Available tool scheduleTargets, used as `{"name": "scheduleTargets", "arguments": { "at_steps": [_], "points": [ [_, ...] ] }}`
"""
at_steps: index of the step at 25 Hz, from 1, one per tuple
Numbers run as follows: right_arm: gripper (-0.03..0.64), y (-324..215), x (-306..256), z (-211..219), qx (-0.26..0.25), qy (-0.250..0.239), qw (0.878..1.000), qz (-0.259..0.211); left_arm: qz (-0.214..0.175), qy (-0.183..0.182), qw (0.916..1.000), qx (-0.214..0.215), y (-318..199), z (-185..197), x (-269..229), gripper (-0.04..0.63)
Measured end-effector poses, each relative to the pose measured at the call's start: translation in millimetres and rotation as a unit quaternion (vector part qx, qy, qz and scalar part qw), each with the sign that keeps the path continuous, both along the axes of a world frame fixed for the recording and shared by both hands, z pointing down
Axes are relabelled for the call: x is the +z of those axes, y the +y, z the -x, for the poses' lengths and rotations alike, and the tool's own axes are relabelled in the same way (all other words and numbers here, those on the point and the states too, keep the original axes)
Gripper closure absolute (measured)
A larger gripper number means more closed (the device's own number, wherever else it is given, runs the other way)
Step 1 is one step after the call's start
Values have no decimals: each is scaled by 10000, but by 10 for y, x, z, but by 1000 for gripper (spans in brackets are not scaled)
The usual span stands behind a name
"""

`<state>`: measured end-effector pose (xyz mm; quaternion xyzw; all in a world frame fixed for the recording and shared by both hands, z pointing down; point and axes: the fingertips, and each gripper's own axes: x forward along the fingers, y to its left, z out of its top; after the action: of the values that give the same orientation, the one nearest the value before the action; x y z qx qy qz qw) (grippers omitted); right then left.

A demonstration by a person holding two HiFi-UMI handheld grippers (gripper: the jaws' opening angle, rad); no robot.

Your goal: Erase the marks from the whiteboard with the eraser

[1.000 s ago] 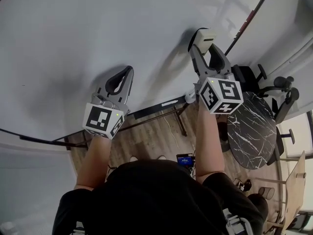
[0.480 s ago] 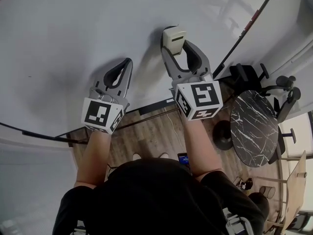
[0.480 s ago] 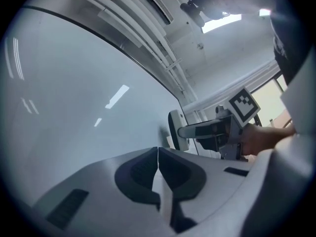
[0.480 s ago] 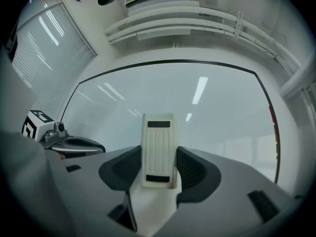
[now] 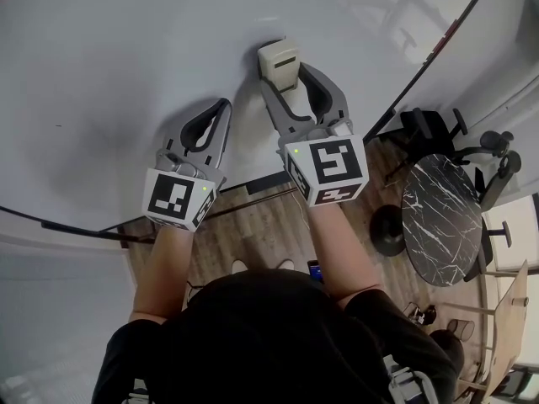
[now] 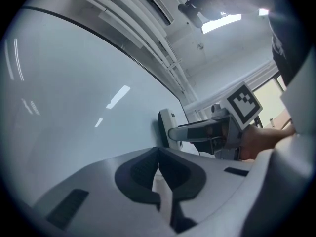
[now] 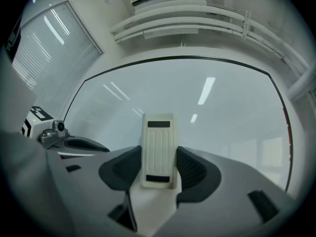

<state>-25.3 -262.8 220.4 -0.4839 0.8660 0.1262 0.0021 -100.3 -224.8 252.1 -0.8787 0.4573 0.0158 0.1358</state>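
A large whiteboard [image 5: 126, 49] fills most of the head view; its surface looks plain, with only a tiny dark speck at the left. A cream eraser [image 5: 279, 61] is pressed flat against the board, and my right gripper [image 5: 285, 81] is shut on it. In the right gripper view the eraser [image 7: 158, 149] stands upright between the jaws against the whiteboard [image 7: 222, 112]. My left gripper [image 5: 216, 118] is shut with nothing in it, its tips at the board, left of the eraser. The left gripper [image 6: 158, 157] view shows the eraser [image 6: 167, 127] to the right.
A black frame [image 5: 438, 40] bounds the whiteboard at the right and bottom. Below are a wooden floor [image 5: 269, 225], a round black marble table [image 5: 442, 225] and black office chairs [image 5: 488, 154] at the right. Window blinds [image 7: 44, 53] are at the left.
My right gripper has slid the eraser leftward and upward across the board, closer to the left gripper. The left gripper has hardly moved.
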Motion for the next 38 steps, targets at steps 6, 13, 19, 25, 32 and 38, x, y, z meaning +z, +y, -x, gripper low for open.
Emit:
{"name": "scheduleTargets", "arguments": {
  "at_steps": [6,13,19,25,32,38],
  "points": [
    [393,-102,6,52,108,64,9999,-61,20,34,10000,40,-63,69,51,588],
    [391,-135,-20,40,11,113,9999,-92,15,110,9998,192,-100,-28,17,588],
    [391,-241,-31,-82,57,170,9998,-124,14,100,9997,232,-211,-151,24,588],
    [391,-354,-56,-392,227,100,9996,-161,15,94,9996,257,-286,-284,52,588],
    [393,-532,-126,-989,450,-198,9988,-89,57,50,9995,305,-364,-559,57,588],
    [393,-771,-127,-1470,816,-260,9963,-87,109,33,9993,354,-494,-733,99,588]
  ]
}}
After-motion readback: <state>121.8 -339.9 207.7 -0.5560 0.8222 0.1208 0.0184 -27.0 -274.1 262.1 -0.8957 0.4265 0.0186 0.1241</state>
